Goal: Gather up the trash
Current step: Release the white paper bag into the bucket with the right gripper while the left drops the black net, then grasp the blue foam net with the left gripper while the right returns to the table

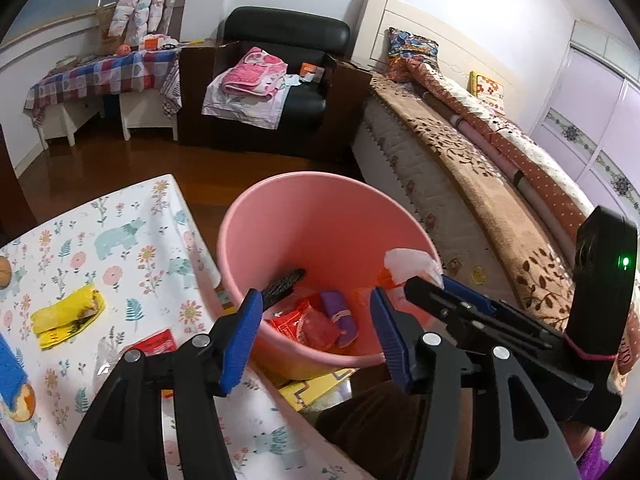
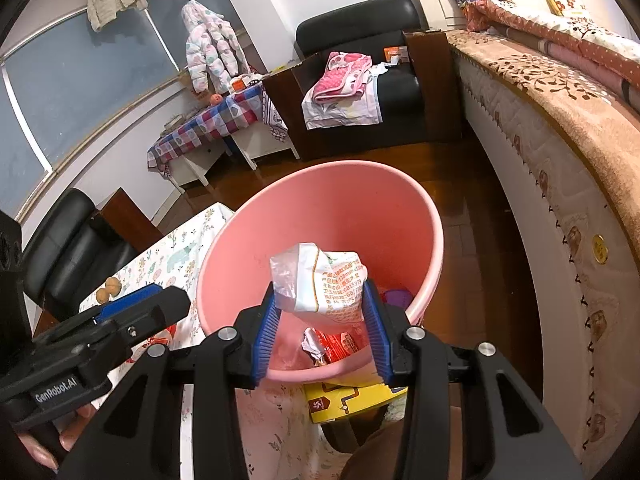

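Note:
A pink bucket (image 1: 320, 178) stands beside the floral table (image 1: 120, 240). My left gripper (image 1: 316, 304) hangs open over it, with nothing between its blue pads. Inside lie red wrappers (image 1: 308, 324), a purple piece (image 1: 340, 312) and a dark brush-like thing (image 1: 284, 280). My right gripper (image 2: 320, 292) is shut on a crumpled white printed wrapper (image 2: 320, 276), held above the bucket (image 2: 340, 168). In the left wrist view the right gripper (image 1: 436, 280) comes in from the right with that wrapper (image 1: 412, 262). On the table lie a yellow wrapper (image 1: 68, 316) and a red packet (image 1: 154, 344).
A yellow box (image 2: 352, 400) lies under the bucket's near edge. A bed (image 1: 480, 184) runs along the right, close to the bucket. A black armchair (image 1: 288, 68) with pink cloth stands at the back. Two walnuts (image 2: 110, 290) and a blue item (image 1: 10, 364) are on the table.

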`<state>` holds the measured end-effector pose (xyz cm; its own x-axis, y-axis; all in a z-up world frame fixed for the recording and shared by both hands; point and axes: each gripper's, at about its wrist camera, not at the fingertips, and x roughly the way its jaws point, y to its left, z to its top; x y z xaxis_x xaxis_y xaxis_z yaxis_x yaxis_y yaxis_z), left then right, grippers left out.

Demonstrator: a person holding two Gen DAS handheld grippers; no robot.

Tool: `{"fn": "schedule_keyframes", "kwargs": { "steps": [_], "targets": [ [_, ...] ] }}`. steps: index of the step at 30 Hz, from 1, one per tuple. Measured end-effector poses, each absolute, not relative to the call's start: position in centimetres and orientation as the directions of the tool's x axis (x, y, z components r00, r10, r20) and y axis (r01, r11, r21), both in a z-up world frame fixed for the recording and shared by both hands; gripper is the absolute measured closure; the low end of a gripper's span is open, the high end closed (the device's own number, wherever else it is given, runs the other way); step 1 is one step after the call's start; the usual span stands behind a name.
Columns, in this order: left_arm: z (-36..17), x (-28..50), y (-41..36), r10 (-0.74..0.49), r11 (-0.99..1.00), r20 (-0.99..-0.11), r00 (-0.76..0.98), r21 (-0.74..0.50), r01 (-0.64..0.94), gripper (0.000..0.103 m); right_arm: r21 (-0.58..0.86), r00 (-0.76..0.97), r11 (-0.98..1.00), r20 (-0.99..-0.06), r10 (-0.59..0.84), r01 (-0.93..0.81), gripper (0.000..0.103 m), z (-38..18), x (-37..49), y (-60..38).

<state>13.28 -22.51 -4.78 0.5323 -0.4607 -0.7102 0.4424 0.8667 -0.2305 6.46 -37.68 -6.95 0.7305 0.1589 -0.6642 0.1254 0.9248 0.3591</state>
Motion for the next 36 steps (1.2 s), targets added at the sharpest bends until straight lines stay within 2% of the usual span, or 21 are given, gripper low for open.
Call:
{"fn": "schedule_keyframes", "kwargs": {
  "steps": [17,36],
  "targets": [
    [-4.8,12.4,-20.3,-0.421,0.891,-0.707,0.568,-0.206,0.404,0.045,0.344,0.730,0.928,-0.670,0.136,0.143,0.058,-6.8,6.5,-36.7],
    [-4.5,11.4,-17.3,-0.407,0.906,-0.696,0.592,-0.226,0.357,0.045,0.329,0.745,0.941,-0.647,0.164,0.079,0.056,-5.7,6.1,-34.4]
  ]
}}
